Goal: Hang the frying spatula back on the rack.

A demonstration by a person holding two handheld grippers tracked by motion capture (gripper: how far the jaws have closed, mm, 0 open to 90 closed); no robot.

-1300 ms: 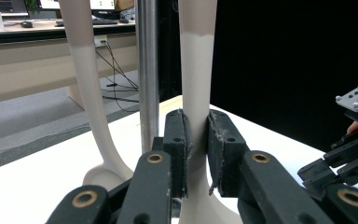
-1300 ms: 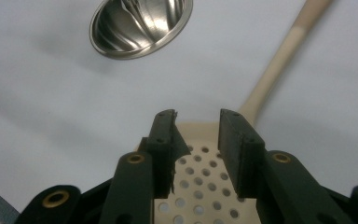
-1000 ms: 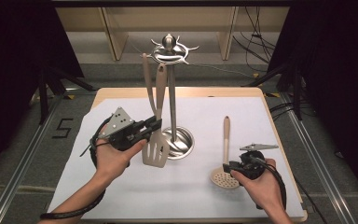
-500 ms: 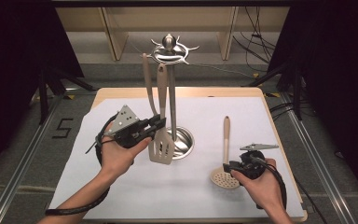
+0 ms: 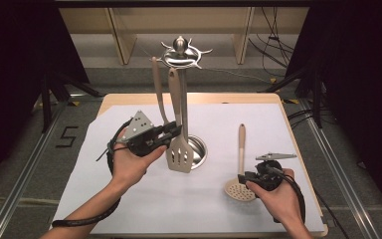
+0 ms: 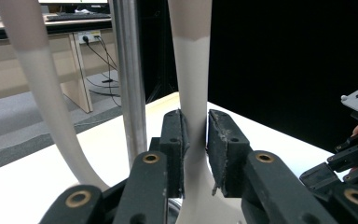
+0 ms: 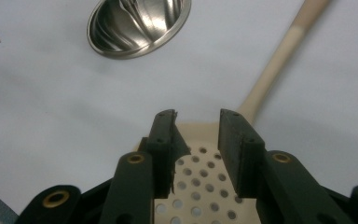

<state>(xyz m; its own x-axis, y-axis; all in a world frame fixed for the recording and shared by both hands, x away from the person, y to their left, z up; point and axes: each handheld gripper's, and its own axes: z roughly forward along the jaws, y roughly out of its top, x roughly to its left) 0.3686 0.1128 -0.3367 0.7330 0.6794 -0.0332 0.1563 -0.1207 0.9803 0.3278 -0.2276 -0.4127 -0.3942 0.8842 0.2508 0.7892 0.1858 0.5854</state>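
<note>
Slotted turner (image 5: 180,155) swung nearer stand pole (image 5: 183,107).

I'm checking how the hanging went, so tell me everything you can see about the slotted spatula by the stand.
The slotted spatula is beige, plastic or silicone by its look, with a long slim handle and a flat blade cut by long slots. It is upright beside the pole of the metal stand, handle top up near the stand's hooks and blade low over the round base. The left tool is shut on its handle just above the blade.
</note>
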